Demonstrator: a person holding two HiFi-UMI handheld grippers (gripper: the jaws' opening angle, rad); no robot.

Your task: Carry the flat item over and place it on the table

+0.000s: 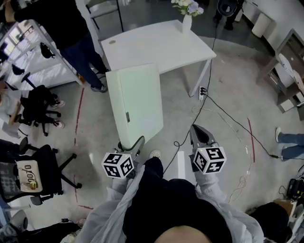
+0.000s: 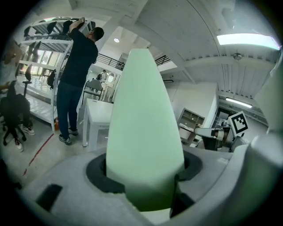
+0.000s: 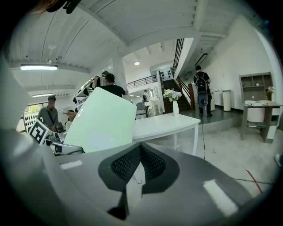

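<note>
Panel (image 1: 135,102) gripped by left hand-held gripper (image 1: 127,145); right one (image 1: 197,131) clenched; vase (image 1: 187,23) holds flowers (image 1: 188,6).

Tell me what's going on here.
A person holds a pale green flat panel by its near edge in the left gripper, whose jaws are clamped on it. The right gripper is shut and empty. The white table stands just ahead, and the panel is not on it yet.
</note>
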